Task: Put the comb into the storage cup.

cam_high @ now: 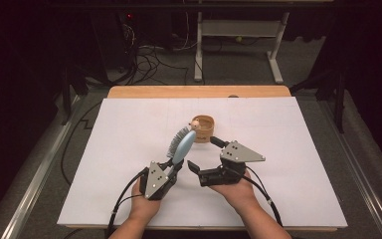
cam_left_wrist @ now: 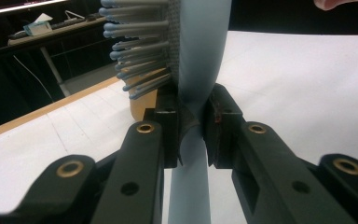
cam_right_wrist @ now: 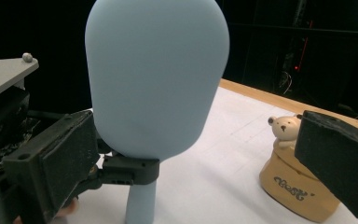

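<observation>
A light blue hairbrush (cam_high: pixel 183 142) stands tilted up and away, its grey bristles facing left. My left gripper (cam_high: pixel 175 167) is shut on the neck between handle and head; in the left gripper view the pads clamp the hairbrush (cam_left_wrist: pixel 200 60) from both sides. My right gripper (cam_high: pixel 205 153) lies just right of it, jaws wide open with nothing held. In the right gripper view the brush's smooth back (cam_right_wrist: pixel 156 74) stands between the two open jaws. Behind the brush sits a tan round cup (cam_high: pixel 205 130) with a small bear figure (cam_right_wrist: pixel 284 128) at its top.
A white sheet (cam_high: pixel 129 129) covers the wooden table (cam_high: pixel 199 91). Beyond the far edge are a white desk frame (cam_high: pixel 238 30) and cables on the grey floor. Black cables trail from both grippers off the near edge.
</observation>
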`<state>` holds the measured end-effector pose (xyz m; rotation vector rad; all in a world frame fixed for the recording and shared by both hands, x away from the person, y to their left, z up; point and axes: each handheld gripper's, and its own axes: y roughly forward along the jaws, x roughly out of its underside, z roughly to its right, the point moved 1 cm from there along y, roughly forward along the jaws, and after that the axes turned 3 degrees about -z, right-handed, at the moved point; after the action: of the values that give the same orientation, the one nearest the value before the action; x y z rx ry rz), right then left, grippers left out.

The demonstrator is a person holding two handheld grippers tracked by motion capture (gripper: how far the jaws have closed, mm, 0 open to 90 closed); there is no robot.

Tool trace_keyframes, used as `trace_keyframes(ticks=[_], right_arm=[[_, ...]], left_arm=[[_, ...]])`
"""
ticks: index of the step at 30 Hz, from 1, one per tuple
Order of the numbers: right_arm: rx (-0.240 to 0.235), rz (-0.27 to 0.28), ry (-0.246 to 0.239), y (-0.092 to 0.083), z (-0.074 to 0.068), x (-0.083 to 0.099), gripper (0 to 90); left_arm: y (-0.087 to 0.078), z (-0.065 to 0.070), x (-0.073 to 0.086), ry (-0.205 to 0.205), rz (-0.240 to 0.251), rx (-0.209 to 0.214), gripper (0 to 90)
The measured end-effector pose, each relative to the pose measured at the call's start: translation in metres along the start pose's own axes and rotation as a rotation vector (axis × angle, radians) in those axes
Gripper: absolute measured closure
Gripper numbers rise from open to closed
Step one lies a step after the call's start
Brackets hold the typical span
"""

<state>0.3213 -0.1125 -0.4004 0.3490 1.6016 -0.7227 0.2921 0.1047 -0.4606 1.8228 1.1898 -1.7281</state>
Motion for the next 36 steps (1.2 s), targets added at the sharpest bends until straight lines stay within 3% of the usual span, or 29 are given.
trace_keyframes(ticks=[24, 36], right_arm=[[-0.03, 0.033, 0.008, 0.011, -0.009, -0.015, 0.1], [-0.043, 0.056, 0.042, 0.016, -0.007, -0.021, 2.9]], left_arm=[[0.002, 0.006, -0.004, 0.004, 0.001, 0.015, 77.6], [0.004, 0.011, -0.005, 0.018, 0.002, 0.02, 77.6]])
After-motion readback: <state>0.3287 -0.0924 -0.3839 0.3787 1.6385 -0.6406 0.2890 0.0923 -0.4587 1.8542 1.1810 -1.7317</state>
